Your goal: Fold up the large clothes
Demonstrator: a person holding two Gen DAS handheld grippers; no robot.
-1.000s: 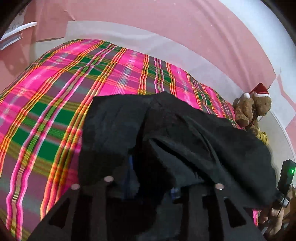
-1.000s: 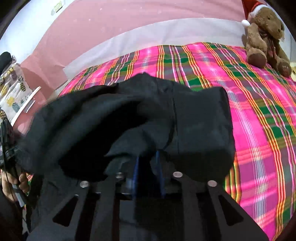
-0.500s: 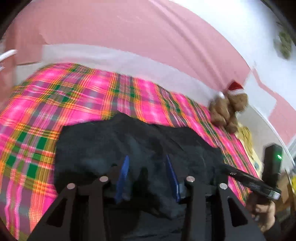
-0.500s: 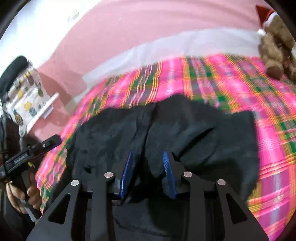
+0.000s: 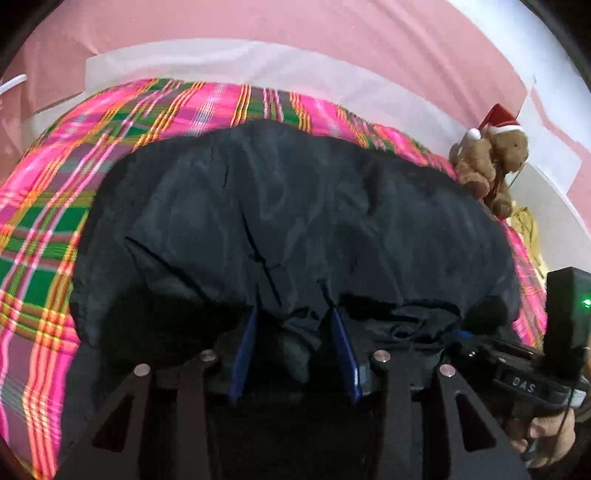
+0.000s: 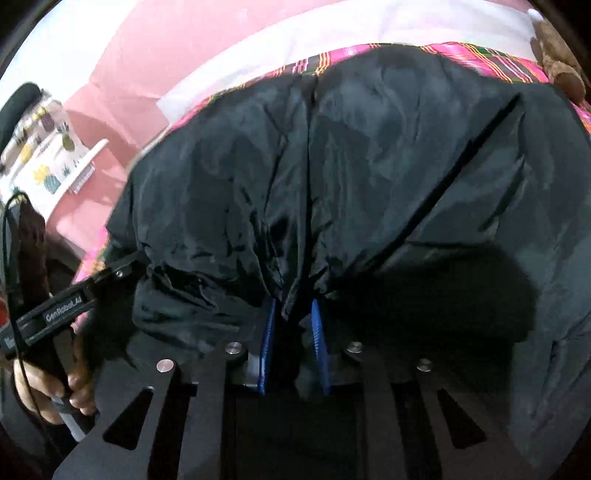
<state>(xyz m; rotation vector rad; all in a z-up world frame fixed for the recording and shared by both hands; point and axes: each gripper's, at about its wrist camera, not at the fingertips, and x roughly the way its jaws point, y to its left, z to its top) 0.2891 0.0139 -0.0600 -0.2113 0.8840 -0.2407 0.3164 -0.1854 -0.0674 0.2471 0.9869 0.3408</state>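
Observation:
A large black garment (image 5: 295, 221) lies spread on the bed with the pink plaid cover (image 5: 48, 206); it fills most of the right wrist view (image 6: 369, 166). My left gripper (image 5: 293, 314) has its blue pads closed on a bunch of the garment's near edge. My right gripper (image 6: 293, 306) is closed on another bunch of the same edge. Each gripper shows in the other's view, the right one at the lower right (image 5: 517, 380) and the left one at the left (image 6: 74, 299), both at the garment's near hem.
A brown teddy bear with a Santa hat (image 5: 491, 158) sits at the bed's far right edge, seen also at the top right of the right wrist view (image 6: 557, 59). A pink wall (image 5: 295, 33) stands behind the bed. A pineapple-print cloth (image 6: 40, 162) hangs at the left.
The garment has dropped from a raised, bunched state and now lies spread flat over the cover. Both grippers have come lower and closer to its near edge, still holding it.

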